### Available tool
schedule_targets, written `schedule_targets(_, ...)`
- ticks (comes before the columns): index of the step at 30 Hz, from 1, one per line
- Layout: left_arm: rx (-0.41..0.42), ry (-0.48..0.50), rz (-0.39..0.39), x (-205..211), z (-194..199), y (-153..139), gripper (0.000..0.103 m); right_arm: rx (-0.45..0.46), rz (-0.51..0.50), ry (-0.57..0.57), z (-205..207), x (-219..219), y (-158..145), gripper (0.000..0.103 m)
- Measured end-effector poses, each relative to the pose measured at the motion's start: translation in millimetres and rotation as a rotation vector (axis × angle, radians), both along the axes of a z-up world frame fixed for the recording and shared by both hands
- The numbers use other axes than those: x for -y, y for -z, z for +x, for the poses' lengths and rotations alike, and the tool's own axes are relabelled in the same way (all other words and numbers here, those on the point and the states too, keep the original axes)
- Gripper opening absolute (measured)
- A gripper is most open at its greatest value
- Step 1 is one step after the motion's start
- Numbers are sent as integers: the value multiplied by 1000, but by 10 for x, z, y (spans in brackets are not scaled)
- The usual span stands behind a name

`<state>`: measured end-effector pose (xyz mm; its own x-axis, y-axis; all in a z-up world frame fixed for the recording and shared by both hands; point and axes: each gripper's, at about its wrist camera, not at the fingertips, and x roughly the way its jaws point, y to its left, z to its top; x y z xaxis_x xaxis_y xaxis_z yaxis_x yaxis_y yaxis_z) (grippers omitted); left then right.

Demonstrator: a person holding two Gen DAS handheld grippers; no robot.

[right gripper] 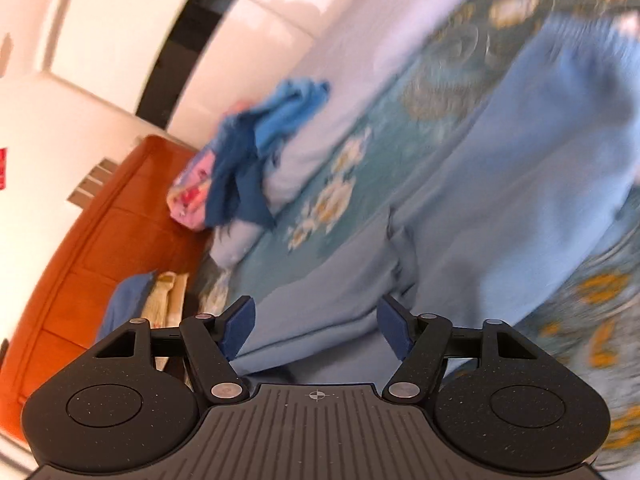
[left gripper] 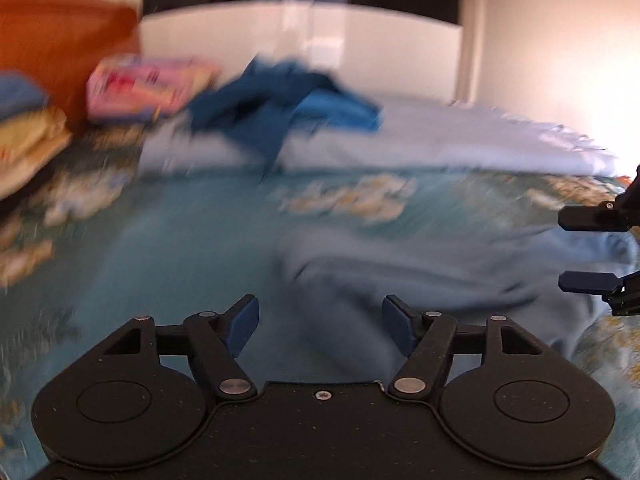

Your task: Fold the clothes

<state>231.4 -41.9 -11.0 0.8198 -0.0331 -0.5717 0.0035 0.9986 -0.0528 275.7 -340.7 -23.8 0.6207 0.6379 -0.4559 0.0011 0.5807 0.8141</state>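
Note:
A light blue garment [left gripper: 420, 264] lies rumpled on a teal flowered bedspread [left gripper: 192, 248]. My left gripper [left gripper: 319, 310] hangs just over the garment's near left edge, open, with nothing pressed between its blue pads. At the right edge of the left wrist view my right gripper [left gripper: 562, 249] reaches in over the same garment, open. In the right wrist view the garment [right gripper: 480, 200] stretches away from my right gripper [right gripper: 317, 312], whose jaws stand apart above the cloth. Both views are blurred.
A heap of darker blue clothes [left gripper: 280, 104] rests on a pale sheet [left gripper: 440, 140] at the back. Beside it are a pink patterned item [left gripper: 140, 88] and a stack of folded clothes [left gripper: 24, 132] against an orange headboard [left gripper: 60, 40]. A white wardrobe [left gripper: 304, 20] stands behind.

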Motion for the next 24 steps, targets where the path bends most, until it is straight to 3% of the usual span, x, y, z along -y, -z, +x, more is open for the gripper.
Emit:
schedule_targets(7, -48, 16, -1, 18, 281, 177, 66, -99, 20, 18, 14, -198, 179, 66)
schedule_targets(14, -54, -41, -14, -78, 368, 232, 67, -133, 133, 128, 159, -263, 381, 65)
schedule_targets(16, -64, -59, -20, -146, 347, 248, 69, -135, 136, 175, 207, -272, 406, 56)
schedule_targets(18, -73, -72, -28, -205, 335, 262, 69, -153, 100, 210, 252, -280, 421, 26)
schedule_targets(21, -78, -82, -40, -275, 315, 275, 72, -150, 79, 232, 266, -276, 428, 7)
schedule_targets(24, -79, -86, -57, -322, 294, 279, 73, -76, 49, 224, 206, -274, 327, 6)
